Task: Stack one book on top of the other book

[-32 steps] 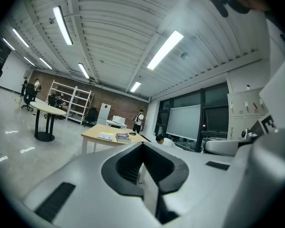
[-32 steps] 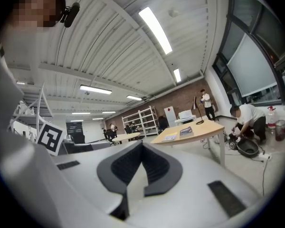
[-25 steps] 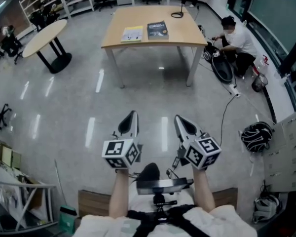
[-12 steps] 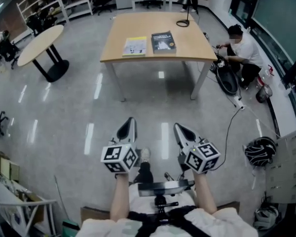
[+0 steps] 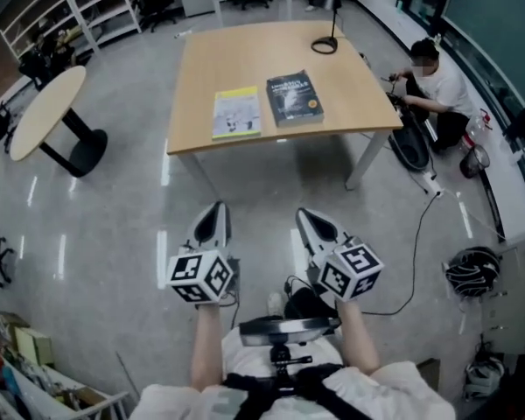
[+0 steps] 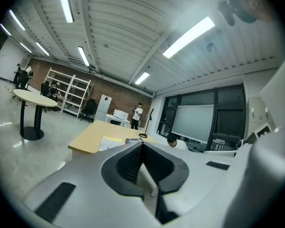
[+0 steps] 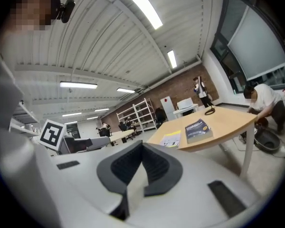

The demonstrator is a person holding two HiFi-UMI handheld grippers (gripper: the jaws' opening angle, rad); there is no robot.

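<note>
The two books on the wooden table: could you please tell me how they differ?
The yellow book has a pale cover; the dark book has a blackish one. The yellow book looks thinner than the dark book. Both lie flat, side by side without touching, near the table's front edge.

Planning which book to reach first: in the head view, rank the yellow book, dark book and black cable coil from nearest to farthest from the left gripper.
1. yellow book, near left of the table, ahead of the left gripper.
2. dark book, beside it on the right.
3. black cable coil, at the far right.
</note>
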